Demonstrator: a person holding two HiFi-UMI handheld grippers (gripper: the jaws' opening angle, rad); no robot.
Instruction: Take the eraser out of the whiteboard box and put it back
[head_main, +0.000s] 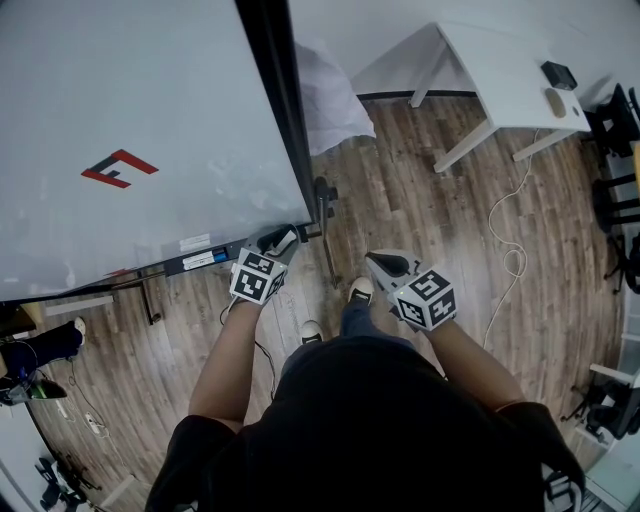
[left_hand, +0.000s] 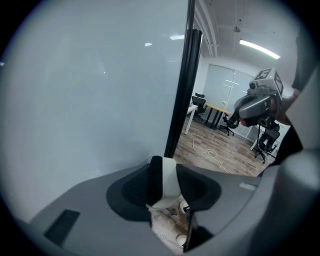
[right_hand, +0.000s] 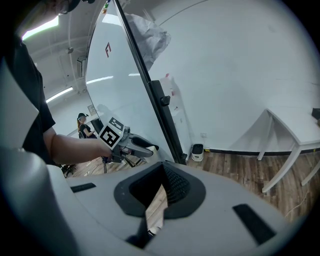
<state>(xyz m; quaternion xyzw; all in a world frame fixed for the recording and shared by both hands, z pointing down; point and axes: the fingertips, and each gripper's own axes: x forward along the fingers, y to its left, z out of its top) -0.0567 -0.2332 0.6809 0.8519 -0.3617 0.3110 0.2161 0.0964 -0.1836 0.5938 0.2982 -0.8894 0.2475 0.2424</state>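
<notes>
Filling the left of the head view, the whiteboard (head_main: 130, 120) stood on a wood floor (head_main: 430, 190). At its lower right corner the left tool (head_main: 282, 241) pinched the eraser (left_hand: 168, 181) (white body, black face) upright between its pads. The right tool (head_main: 380, 263) hung nearby over the floor, jaws spread around nothing.

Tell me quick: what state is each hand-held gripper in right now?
Left hand-held gripper: closed on the eraser.
Right hand-held gripper: open, nothing between its jaws.
</notes>
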